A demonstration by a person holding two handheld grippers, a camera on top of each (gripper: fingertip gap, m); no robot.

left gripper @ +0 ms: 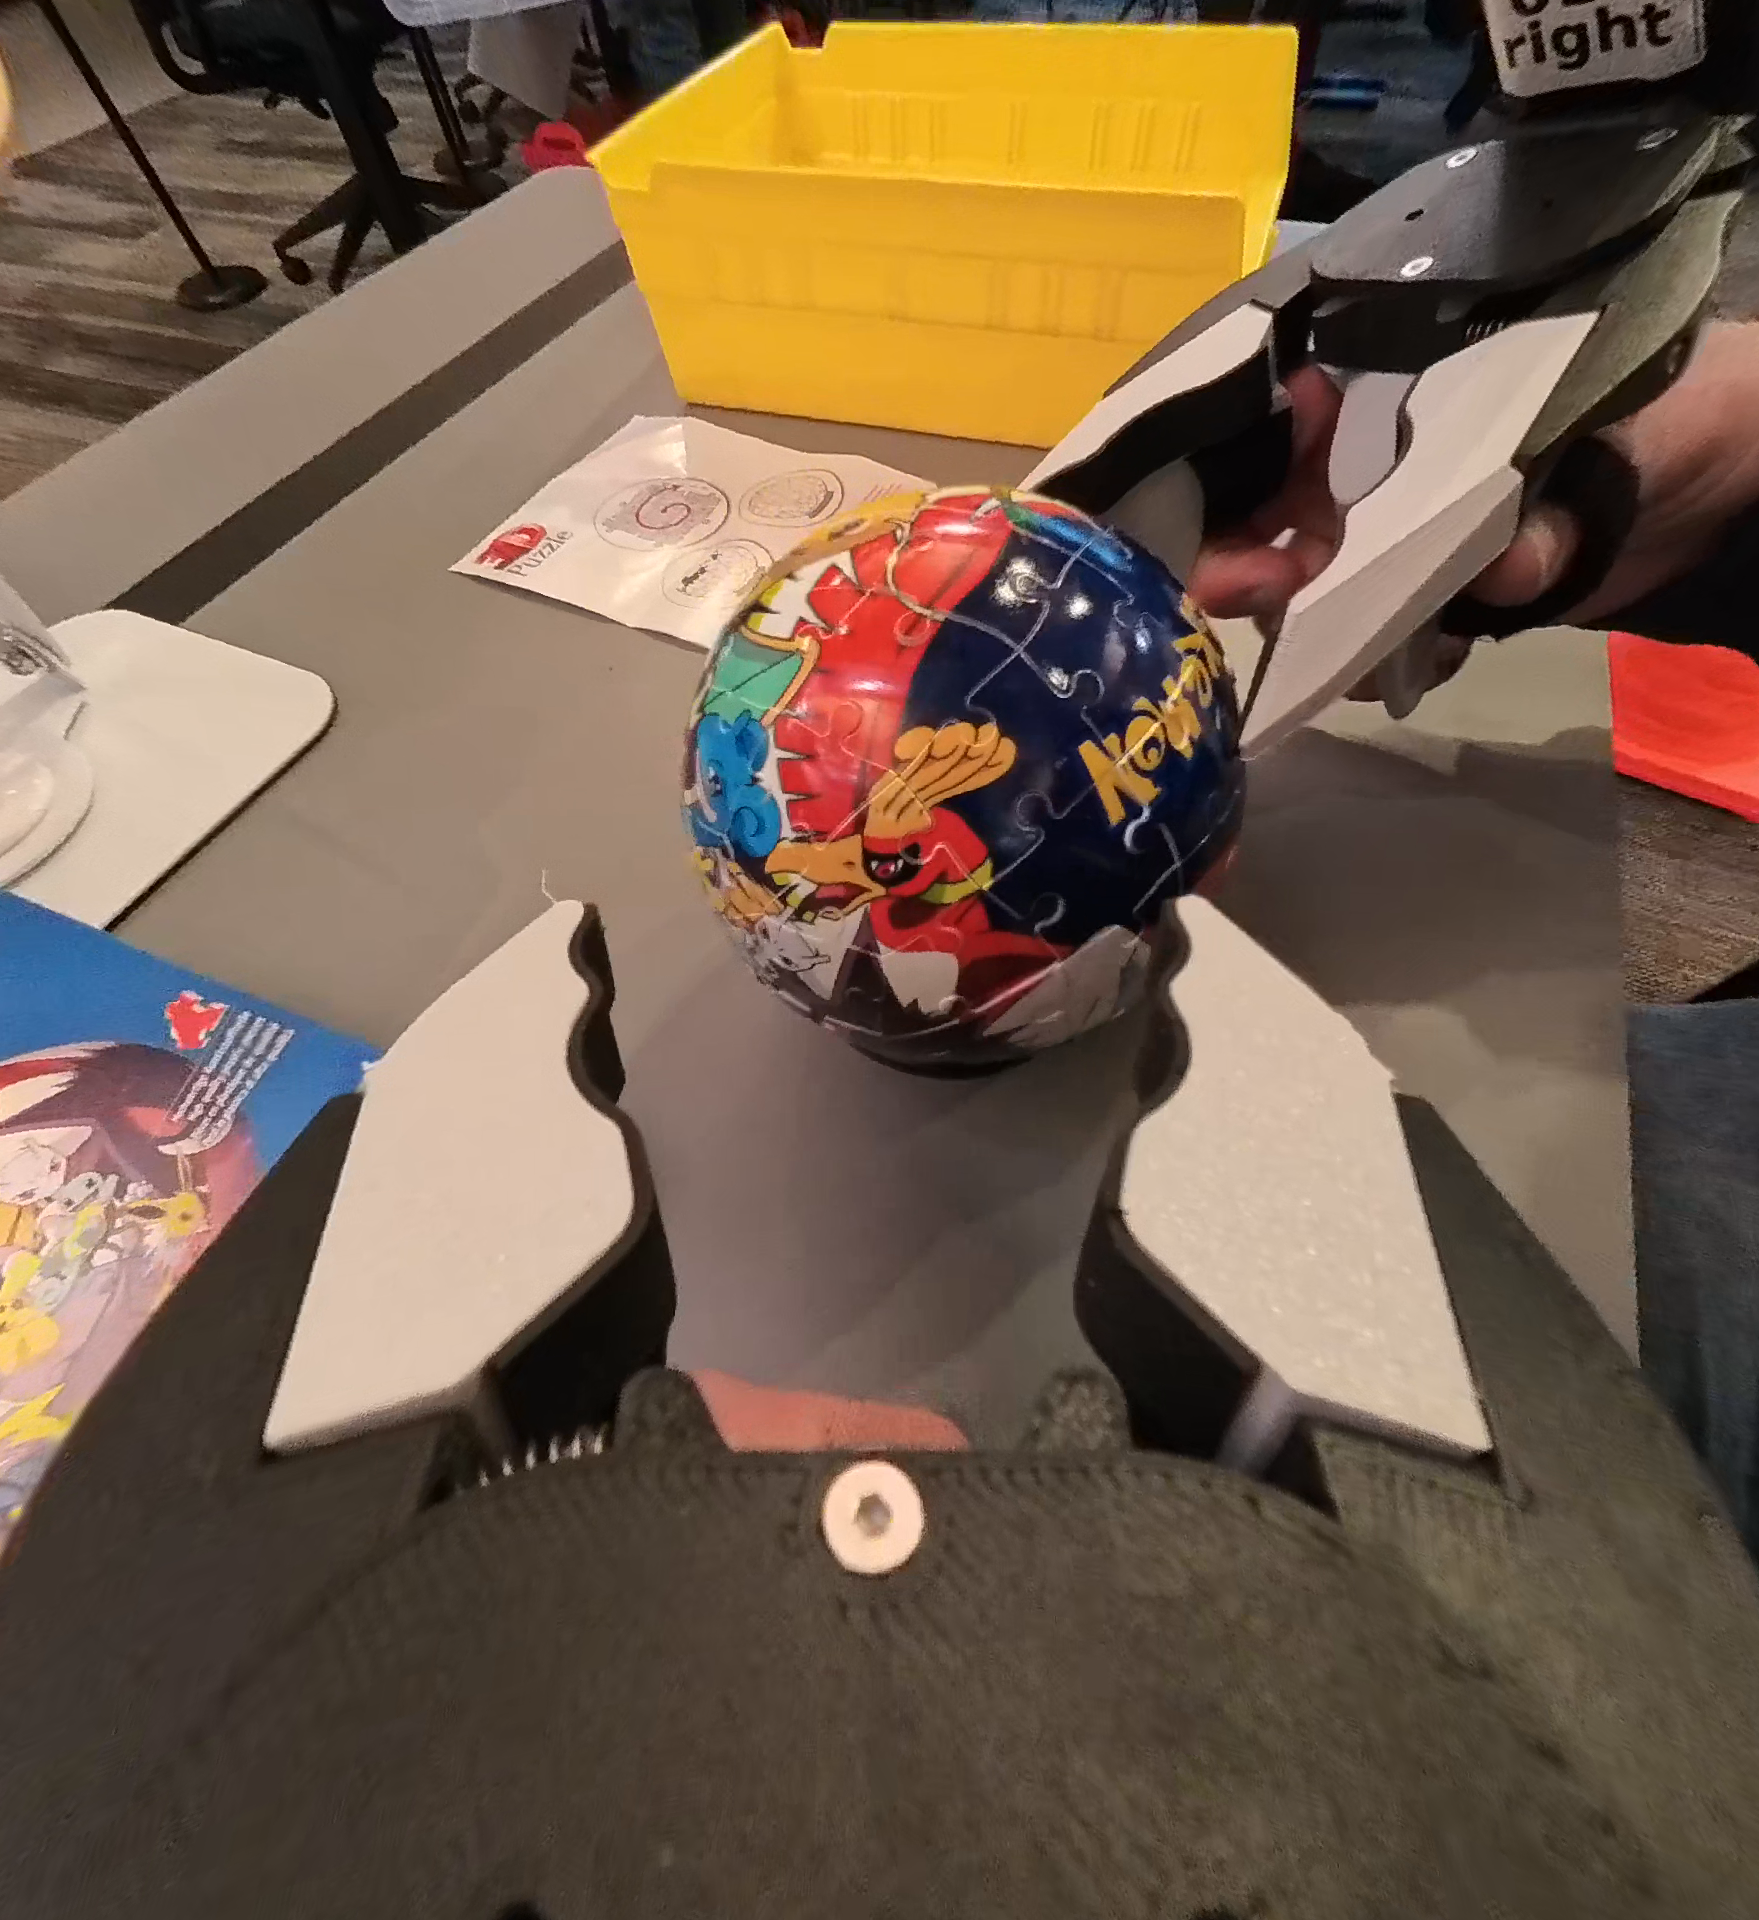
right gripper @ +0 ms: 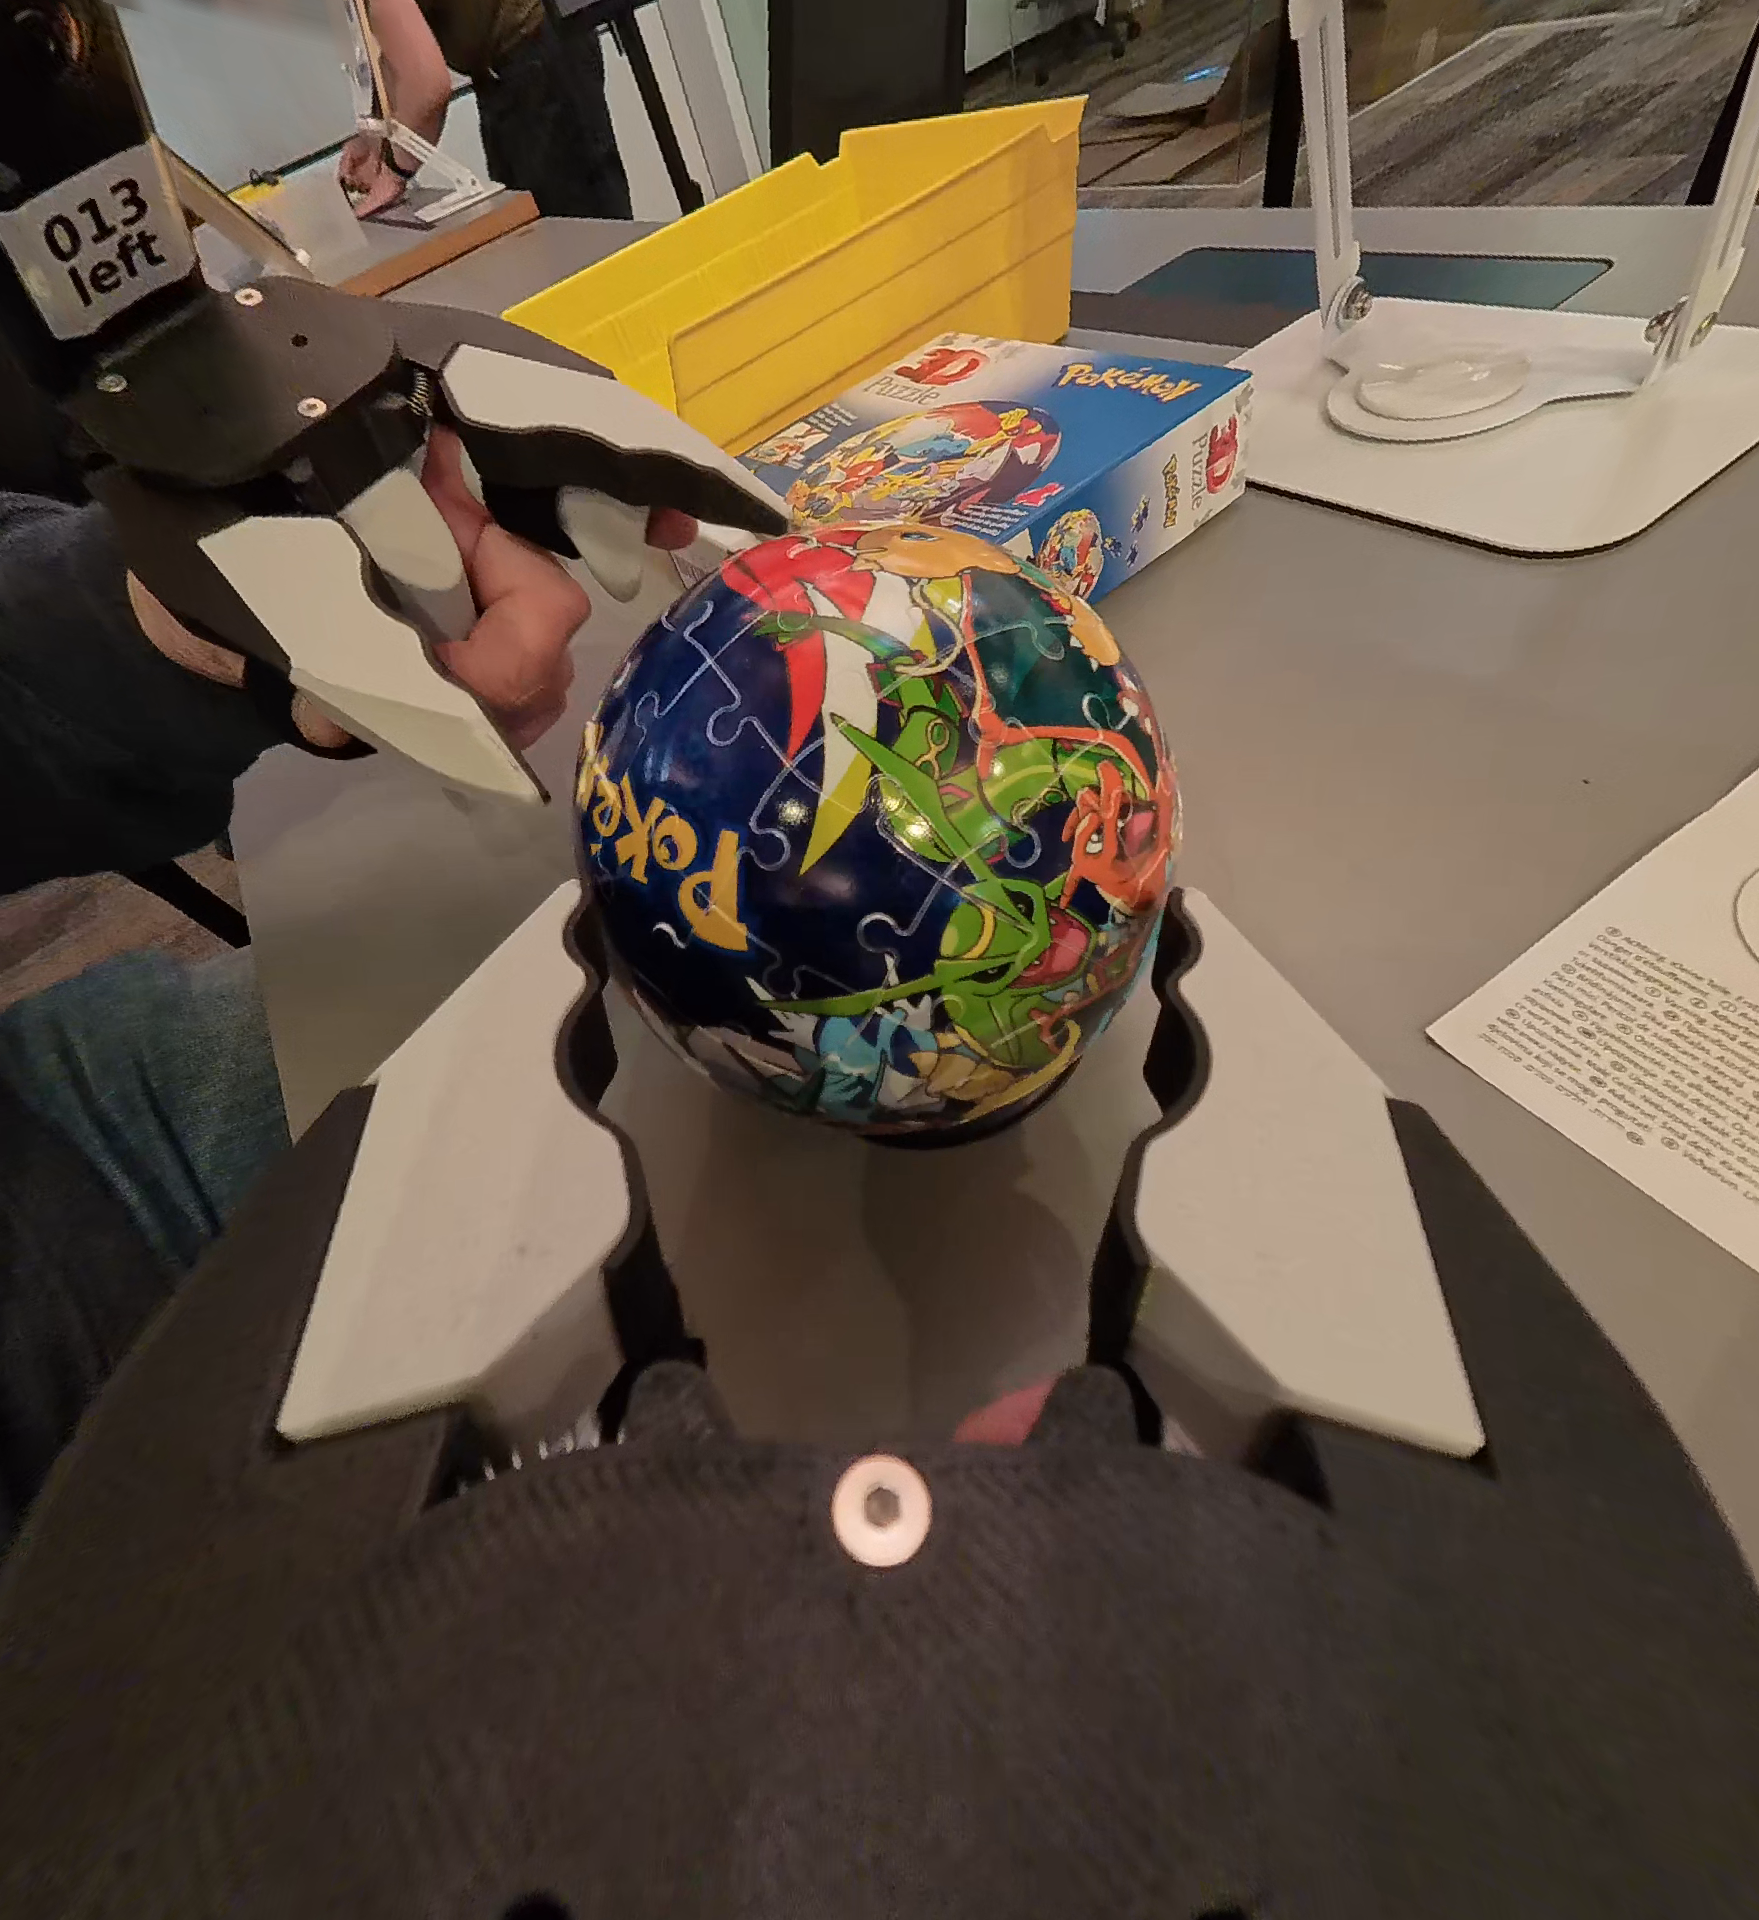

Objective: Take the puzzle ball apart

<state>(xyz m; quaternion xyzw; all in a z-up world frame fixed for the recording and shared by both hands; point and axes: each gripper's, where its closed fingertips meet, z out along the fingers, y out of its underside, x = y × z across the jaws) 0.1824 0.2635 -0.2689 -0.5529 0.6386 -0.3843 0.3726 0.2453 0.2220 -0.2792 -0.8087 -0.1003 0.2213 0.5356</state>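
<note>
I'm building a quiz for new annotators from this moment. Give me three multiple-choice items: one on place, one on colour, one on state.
1. Where does the puzzle ball rest?
A. in the bin
B. on the grey table
C. on the box

2. What colour is the bin behind the ball?
A. yellow
B. green
C. white

3. How do the two tongs stand?
A. both shut on the ball
B. one shut, one open
C. both open

Answers:
1 B, it sits upright on the grey table, still whole.
2 A, its walls are yellow in both views.
3 C, the left tongs and right tongs show wide gaps, neither clamping the ball.
</note>
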